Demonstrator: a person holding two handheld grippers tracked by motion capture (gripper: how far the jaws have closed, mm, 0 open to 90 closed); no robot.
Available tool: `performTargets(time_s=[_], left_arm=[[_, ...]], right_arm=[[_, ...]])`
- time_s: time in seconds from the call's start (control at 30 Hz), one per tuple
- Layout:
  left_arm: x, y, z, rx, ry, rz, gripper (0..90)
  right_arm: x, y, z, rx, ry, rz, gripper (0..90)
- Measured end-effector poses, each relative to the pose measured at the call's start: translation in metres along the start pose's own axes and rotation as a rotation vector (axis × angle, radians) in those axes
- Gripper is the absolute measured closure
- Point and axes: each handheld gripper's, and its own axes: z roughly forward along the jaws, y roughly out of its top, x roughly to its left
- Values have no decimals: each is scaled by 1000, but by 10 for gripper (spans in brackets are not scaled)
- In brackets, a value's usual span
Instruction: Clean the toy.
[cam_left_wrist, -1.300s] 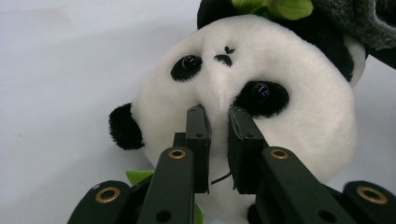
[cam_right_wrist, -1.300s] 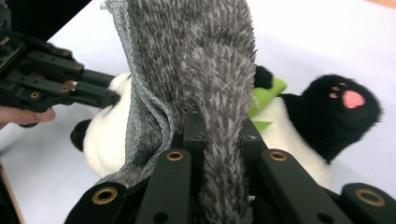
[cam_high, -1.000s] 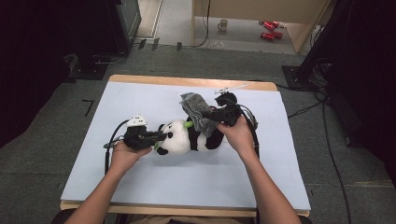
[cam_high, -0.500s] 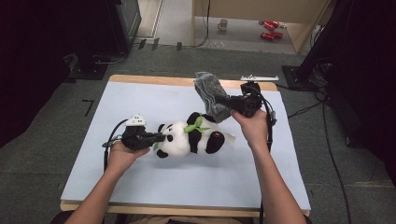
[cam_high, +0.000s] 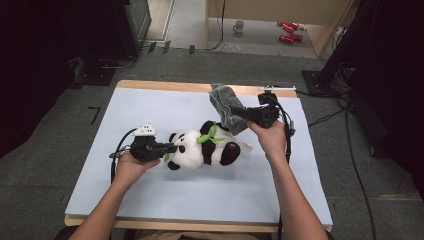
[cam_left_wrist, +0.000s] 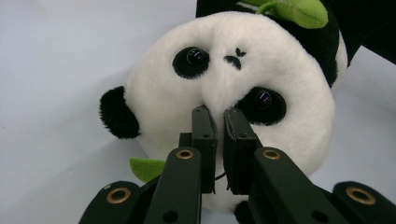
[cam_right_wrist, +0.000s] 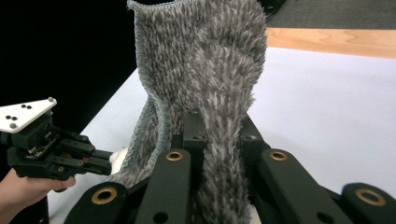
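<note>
The left tongs (cam_left_wrist: 215, 116) are clamped on a pinch of white fur on the face of the plush panda (cam_high: 202, 150), which lies on its side mid-bench, head to the left. The right tongs (cam_right_wrist: 219, 128) are clamped on a grey fuzzy cloth (cam_right_wrist: 210, 70), held up off the bench (cam_high: 210, 200), just beyond and right of the panda's body, near the far edge.
</note>
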Motion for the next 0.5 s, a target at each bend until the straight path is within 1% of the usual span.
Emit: performTargets(time_s=[0.1, 0.17, 0.2, 0.27, 0.33, 0.37, 0.4, 0.47, 0.5], left_arm=[[0, 0, 0, 4, 1, 1, 851], [-1, 0, 1, 6, 8, 5, 851], [-1, 0, 1, 7, 12, 7, 851], [-2, -1, 1, 8, 21, 13, 851], [-2, -1, 2, 7, 25, 8, 852], [-2, -1, 2, 6, 25, 3, 852], [-2, -1, 2, 6, 24, 0, 853], [-2, -1, 2, 5, 23, -1, 853], [-2, -1, 2, 4, 24, 0, 853]], right_arm=[[-2, -5, 8, 13, 13, 6, 799], [-4, -9, 16, 36, 19, 20, 799], [-7, -13, 23, 59, 15, 26, 799], [-12, -19, 31, 87, 0, 32, 799], [-20, -24, 35, 88, 14, 61, 800], [-21, -24, 34, 91, 2, 61, 800], [-23, -25, 33, 92, -19, 47, 800], [-26, -27, 30, 99, -52, 35, 799], [-27, -28, 28, 103, -59, 32, 800]])
